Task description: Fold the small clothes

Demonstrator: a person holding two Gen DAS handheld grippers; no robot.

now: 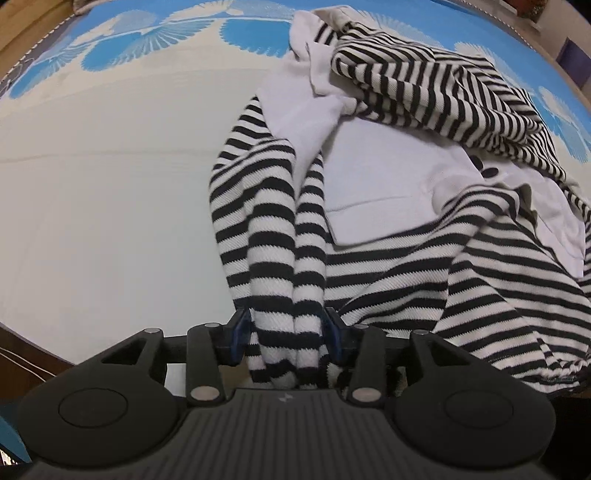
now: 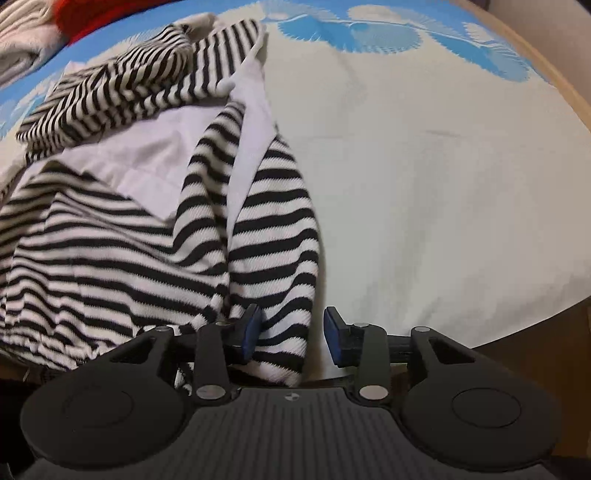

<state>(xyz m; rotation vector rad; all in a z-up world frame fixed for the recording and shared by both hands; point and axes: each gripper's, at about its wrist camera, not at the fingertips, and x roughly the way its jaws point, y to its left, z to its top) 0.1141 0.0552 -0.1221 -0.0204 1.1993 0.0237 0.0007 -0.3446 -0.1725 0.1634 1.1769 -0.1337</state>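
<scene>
A black-and-white striped garment with white panels [image 1: 388,177] lies crumpled on the white cloth-covered surface [image 1: 110,192]. In the left wrist view one striped edge is bunched into two plump rolls that run up between the blue pads of my left gripper [image 1: 288,332]; the rolls look loose, not squeezed. In the right wrist view the same garment [image 2: 110,229] spreads to the left. Its striped corner [image 2: 280,295] hangs between the fingers of my right gripper [image 2: 291,332], lying against the left pad with a clear gap to the right pad [image 2: 334,339].
The surface cover has a blue fan-pattern border [image 1: 147,40] along its far side. A red and white pile of cloth [image 2: 55,22] sits at the far left in the right wrist view. Wooden edge [image 2: 554,92] shows on the right.
</scene>
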